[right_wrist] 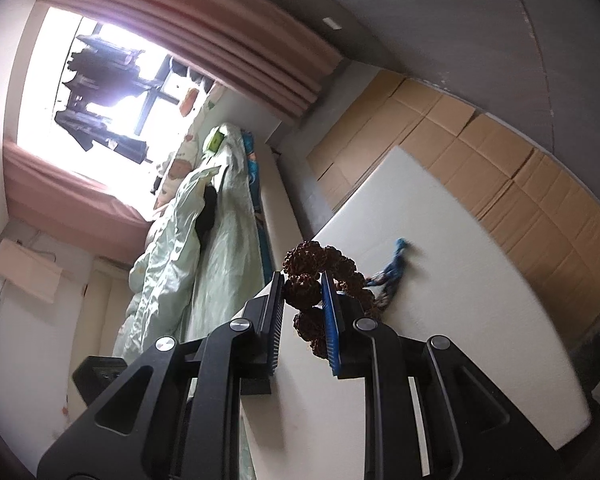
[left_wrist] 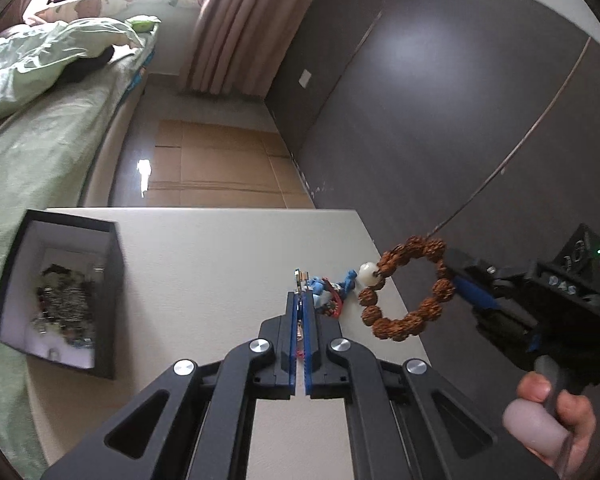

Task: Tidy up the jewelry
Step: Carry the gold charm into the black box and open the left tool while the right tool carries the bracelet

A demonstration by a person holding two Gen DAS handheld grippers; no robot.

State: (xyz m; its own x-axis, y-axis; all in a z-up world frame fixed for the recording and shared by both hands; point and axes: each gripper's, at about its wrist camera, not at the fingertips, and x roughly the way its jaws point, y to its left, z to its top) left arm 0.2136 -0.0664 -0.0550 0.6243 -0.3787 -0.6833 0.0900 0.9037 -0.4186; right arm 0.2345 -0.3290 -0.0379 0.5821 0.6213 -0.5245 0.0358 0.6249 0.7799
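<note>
My left gripper (left_wrist: 300, 294) is shut on a small metal-and-red jewelry piece (left_wrist: 299, 280), with a blue and red beaded piece (left_wrist: 332, 292) trailing from it onto the white table (left_wrist: 204, 264). My right gripper (right_wrist: 302, 284) is shut on a brown bead bracelet (right_wrist: 304, 292). In the left wrist view the bracelet (left_wrist: 408, 288) hangs above the table's right edge, with one white bead (left_wrist: 367, 271). A black box (left_wrist: 60, 288) with a white lining holds a heap of jewelry at the table's left.
A bed with green bedding (left_wrist: 40, 128) lies to the left of the table. Flattened cardboard (left_wrist: 216, 164) covers the floor beyond it. A dark wall (left_wrist: 440, 100) stands on the right, pink curtains (left_wrist: 236, 28) at the back.
</note>
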